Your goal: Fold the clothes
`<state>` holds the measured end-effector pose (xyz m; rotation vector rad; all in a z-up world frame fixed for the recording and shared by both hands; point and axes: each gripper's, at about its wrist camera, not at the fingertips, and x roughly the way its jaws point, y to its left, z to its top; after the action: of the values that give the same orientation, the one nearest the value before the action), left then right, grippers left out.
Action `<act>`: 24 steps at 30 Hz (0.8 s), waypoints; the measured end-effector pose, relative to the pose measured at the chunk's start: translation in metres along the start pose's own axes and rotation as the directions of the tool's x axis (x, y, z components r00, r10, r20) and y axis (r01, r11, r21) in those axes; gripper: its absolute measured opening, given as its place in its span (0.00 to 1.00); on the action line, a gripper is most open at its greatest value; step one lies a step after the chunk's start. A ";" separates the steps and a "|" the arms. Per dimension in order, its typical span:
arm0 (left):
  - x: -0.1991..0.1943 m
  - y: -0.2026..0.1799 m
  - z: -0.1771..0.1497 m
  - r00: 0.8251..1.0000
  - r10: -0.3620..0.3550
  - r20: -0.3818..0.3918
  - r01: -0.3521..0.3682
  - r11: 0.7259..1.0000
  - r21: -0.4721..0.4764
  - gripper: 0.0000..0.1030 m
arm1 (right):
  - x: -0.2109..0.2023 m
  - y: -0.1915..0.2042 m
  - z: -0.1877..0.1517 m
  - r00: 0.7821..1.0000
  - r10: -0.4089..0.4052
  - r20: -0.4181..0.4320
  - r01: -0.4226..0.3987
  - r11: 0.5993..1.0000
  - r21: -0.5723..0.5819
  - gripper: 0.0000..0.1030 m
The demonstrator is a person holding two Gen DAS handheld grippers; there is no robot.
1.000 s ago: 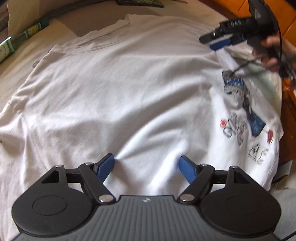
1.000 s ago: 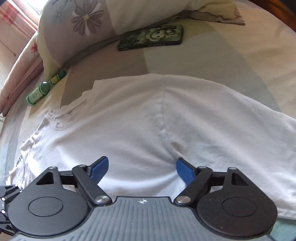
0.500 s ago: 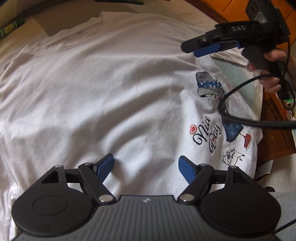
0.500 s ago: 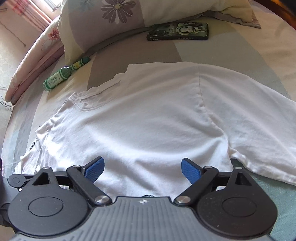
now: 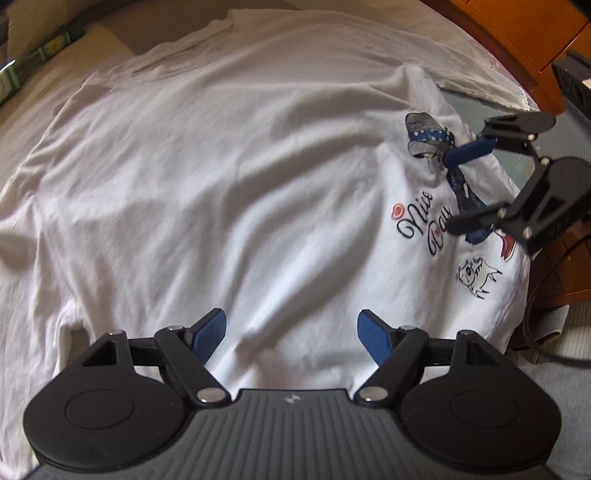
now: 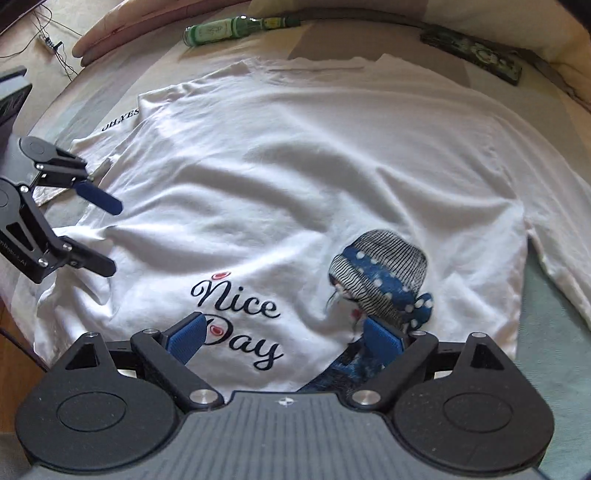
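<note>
The shirt [image 6: 295, 177] lay spread flat on the bed [image 6: 546, 332], collar far, hem near, its long axis running away from both grippers. The right gripper [image 6: 284, 338] hung over the printed hem corner, fingers spread and empty. The left gripper [image 5: 291, 328] hung over the opposite hem side, fingers likewise apart, gripping nothing. Each looked nearest its own hem corner.

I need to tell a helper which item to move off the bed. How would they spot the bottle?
Look past the white T-shirt spread on the bed, beyond its collar. The bottle lies on its side there, by the pillow; it is green with a pale label, unlike the flat dark phone case nearby.
</note>
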<state>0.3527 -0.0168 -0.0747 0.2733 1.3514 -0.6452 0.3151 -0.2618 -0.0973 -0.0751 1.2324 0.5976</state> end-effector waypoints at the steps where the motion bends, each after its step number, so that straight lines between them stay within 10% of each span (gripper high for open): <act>1: 0.006 -0.004 0.000 1.000 0.013 -0.022 -0.013 1.000 -0.002 0.76 | 0.001 0.000 -0.006 1.000 0.009 -0.017 -0.009 1.000 0.007 0.93; 7: 0.011 -0.027 -0.013 0.992 0.099 -0.074 -0.094 0.994 0.061 0.81 | -0.024 -0.022 -0.041 0.992 0.019 -0.123 -0.007 0.995 0.097 0.98; 11: 0.001 -0.024 0.006 0.998 0.064 -0.014 -0.064 0.998 -0.001 0.81 | -0.058 -0.069 -0.020 0.990 -0.140 0.028 0.132 0.974 0.182 0.98; 16: 0.009 -0.021 0.032 0.996 0.079 0.037 -0.076 0.995 -0.066 0.81 | -0.085 -0.153 0.019 0.911 -0.341 0.232 0.254 0.907 0.336 0.98; 24: 0.019 -0.042 0.053 0.996 0.041 0.075 -0.036 0.997 -0.061 0.81 | -0.100 -0.266 0.029 0.876 -0.410 0.253 0.231 0.818 0.527 0.98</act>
<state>0.3733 -0.0846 -0.0739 0.2242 1.2867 -0.5767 0.4445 -0.5146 -0.0668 0.2332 0.9478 -0.0191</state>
